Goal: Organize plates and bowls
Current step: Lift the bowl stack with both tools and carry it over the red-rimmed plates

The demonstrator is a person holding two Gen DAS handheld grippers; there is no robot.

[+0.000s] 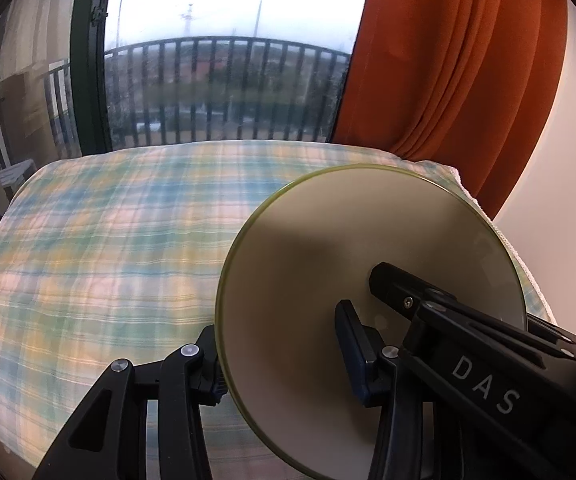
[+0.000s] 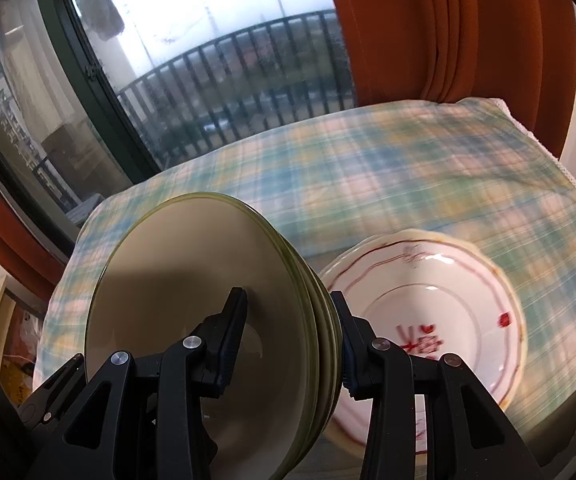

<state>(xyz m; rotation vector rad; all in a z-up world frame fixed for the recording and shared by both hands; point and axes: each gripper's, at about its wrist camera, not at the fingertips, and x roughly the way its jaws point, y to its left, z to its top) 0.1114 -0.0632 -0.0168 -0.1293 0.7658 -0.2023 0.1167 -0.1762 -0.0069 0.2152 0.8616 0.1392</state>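
- Plates, a stack of green-rimmed ones (image 2: pixel 208 320), sit clamped on edge between the pads of the right gripper (image 2: pixel 288 340); one finger presses the beige face, the other the back of the pile.
- From the right wrist view I count about three or four rims in that stack; the blur keeps me from being sure.
- The left gripper (image 1: pixel 284 352) is closed on the same kind of green-rimmed plate (image 1: pixel 367 300), one finger behind its edge and one on its face. Likely it is the same stack, gripped from the opposite side.
- A second black gripper body, marked "DAS" (image 1: pixel 483 384), reaches onto the plate face in the left wrist view; I take it to be the right one.
- Holding with both grippers seems sensible: a stack on edge is heavy and could slide apart under a single pinch.
- Just beside the stack lies one white plate with red markings (image 2: pixel 467 308), flat on the plaid tablecloth (image 2: pixel 407 168).
- No bowl is clearly visible in either view.
- Beyond the table stand a window (image 1: pixel 216 80) with railing and an orange curtain (image 1: pixel 447 60).
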